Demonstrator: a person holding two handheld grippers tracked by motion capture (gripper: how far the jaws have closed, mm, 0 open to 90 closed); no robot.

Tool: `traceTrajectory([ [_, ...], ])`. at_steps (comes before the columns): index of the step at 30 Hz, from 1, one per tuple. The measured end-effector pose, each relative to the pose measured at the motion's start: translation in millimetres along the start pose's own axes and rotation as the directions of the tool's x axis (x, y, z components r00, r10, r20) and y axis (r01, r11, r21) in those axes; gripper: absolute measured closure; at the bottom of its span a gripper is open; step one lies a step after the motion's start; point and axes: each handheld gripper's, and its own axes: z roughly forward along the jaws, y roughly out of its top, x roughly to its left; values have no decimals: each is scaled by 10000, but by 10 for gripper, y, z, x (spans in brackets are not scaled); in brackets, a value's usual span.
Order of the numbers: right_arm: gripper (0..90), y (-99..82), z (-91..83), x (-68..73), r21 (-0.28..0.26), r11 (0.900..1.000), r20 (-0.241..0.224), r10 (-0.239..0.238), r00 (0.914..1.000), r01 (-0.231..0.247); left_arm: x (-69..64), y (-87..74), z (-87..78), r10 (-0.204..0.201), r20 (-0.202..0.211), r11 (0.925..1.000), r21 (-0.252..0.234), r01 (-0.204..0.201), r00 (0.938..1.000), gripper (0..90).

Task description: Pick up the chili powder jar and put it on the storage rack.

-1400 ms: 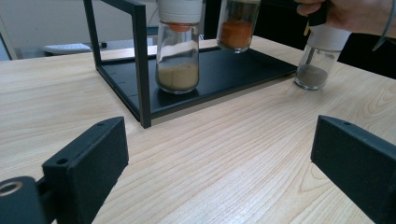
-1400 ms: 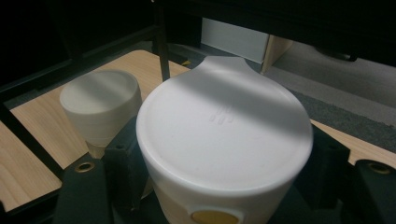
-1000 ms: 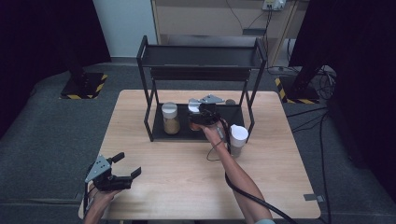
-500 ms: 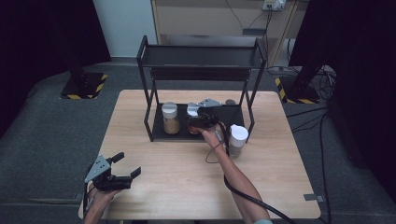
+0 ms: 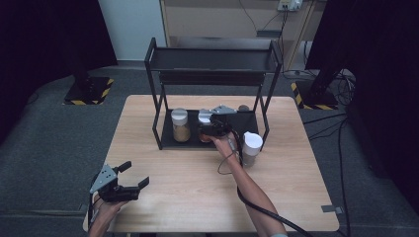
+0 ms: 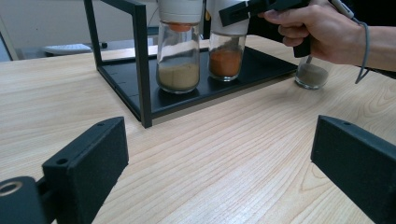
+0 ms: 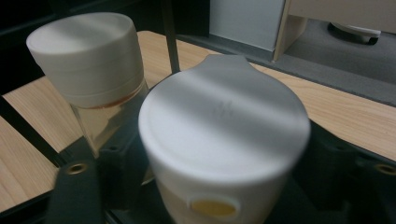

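Observation:
A jar of orange powder (image 5: 204, 127) with a white lid (image 7: 224, 126) stands on the lower shelf of the black rack (image 5: 212, 59). It is next to a jar of tan powder (image 5: 180, 126). My right gripper (image 5: 207, 129) reaches in from the front. Its jaws have just been opening, and the orange jar sits between them with the pads loose. The left gripper view shows both jars (image 6: 180, 60) (image 6: 226, 56) and the right hand (image 6: 322, 32). My left gripper (image 5: 136, 174) rests open and empty near the table's front left corner.
A third jar with a white lid and grey powder (image 5: 252, 148) stands on the table just right of the rack's front post. The rack's top shelf (image 5: 212, 52) overhangs the jars. Bare wood (image 6: 210, 140) lies between the left gripper and the rack.
The right hand has shifted slightly left at the shelf with the orange jar between its jaws. The left gripper has stayed where it was.

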Motion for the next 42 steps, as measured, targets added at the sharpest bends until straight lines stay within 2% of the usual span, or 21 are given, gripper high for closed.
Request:
traceTrajectory([
  [3, 153, -1, -36, -4, -77, 9999, 64, -72, 10000, 72, -3, 3, 1, 24, 6, 10000, 19, -24, 10000, 33],
  [5, 120, 36, -46, -34, 70, 10000, -4, -17, 10000, 17, -6, 4, 1, 29, -2, 10000, 18, -29, 10000, 33],
  [17, 108, 271, -344, -120, -363, 9992, -285, -182, 9994, 172, -5, 9, 5, 51, 20, 10000, 56, -52, 10000, 33],
  [27, 109, 528, -687, -80, -825, 9934, -628, -850, 9944, 797, -9, 15, 16, 92, 64, 9999, 104, -93, 9999, 33],
  [31, 109, 591, -791, -78, -821, 9914, -766, -1078, 9912, 1015, -9, 19, 17, 106, 81, 9999, 126, -107, 9999, 33],
  [42, 109, 624, -1085, -45, -815, 9824, -1166, -1771, 9773, 1683, -8, 20, 19, 106, 96, 9998, 136, -107, 9999, 33],
])
